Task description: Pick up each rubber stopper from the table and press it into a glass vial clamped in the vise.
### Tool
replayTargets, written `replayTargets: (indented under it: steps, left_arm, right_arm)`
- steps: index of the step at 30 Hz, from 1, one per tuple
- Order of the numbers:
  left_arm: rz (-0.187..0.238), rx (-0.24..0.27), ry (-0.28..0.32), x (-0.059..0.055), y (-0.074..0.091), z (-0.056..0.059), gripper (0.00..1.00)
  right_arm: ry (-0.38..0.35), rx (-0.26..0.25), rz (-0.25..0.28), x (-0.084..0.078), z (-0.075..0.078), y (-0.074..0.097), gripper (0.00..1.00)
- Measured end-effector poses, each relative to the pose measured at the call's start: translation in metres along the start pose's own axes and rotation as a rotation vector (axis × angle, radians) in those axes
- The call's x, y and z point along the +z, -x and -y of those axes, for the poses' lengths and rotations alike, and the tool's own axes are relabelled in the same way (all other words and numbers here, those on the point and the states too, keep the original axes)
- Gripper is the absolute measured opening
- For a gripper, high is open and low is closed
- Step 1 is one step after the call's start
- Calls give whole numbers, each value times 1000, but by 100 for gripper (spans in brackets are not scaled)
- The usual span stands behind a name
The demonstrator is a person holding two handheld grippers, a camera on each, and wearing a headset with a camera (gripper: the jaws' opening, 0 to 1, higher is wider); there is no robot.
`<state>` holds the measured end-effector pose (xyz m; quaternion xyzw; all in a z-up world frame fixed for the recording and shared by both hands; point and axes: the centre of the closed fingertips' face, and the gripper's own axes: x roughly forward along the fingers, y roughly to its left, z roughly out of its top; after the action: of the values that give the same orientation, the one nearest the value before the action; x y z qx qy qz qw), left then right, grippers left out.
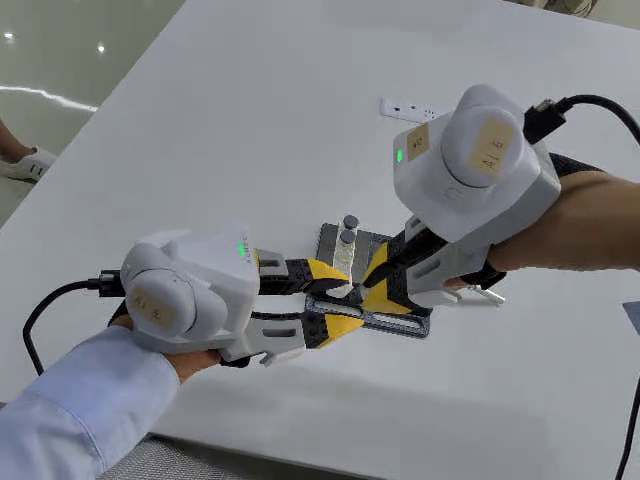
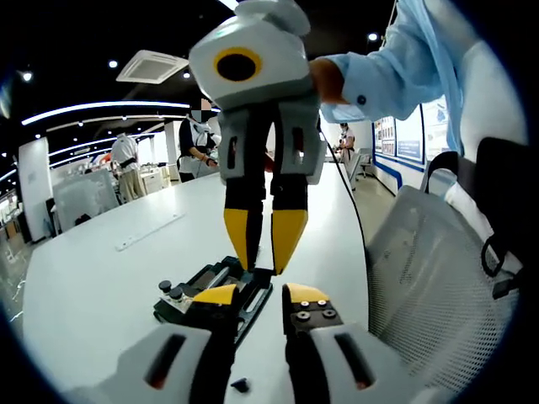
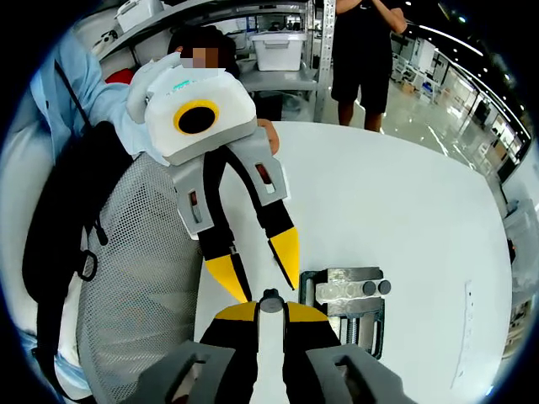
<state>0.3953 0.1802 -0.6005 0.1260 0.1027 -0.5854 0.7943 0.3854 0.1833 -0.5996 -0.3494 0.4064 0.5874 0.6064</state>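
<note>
White table (image 1: 250, 90), glossy floor (image 1: 60, 60), mesh chair (image 3: 143, 278), poss. shelving (image 3: 290, 80) behind

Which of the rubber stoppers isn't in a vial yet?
The stopper pinched between the jaws of the right gripper. The other two stoppers already cap vials clamped in the vise.

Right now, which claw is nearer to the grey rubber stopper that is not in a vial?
Right. The right claw holds the stopper between its tips. The left claw is open and faces it, its tips close to the stopper.
</note>
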Motion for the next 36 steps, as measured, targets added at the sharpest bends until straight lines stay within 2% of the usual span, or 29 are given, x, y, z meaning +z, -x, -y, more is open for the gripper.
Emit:
replayTargets:
  steps: [13,21,30,32,36]
  left_arm:
    - [0,-10,0,0,0,1,5]
    - [4,-3,4,-1,1,0,3]
    - [52,-16,55,1,1,2,2]
    - [73,-20,80,1,2,2,2]
    - [129,-35,135,4,5,3,2]
  right_arm:
    - [13,18,-46,2,-2,-2,7]
    - [27,12,-41,6,-2,-2,7]
    - [37,13,-24,7,-5,0,7]
    - [99,12,-14,9,-5,1,7]
    - [136,14,6,10,-8,3,7]
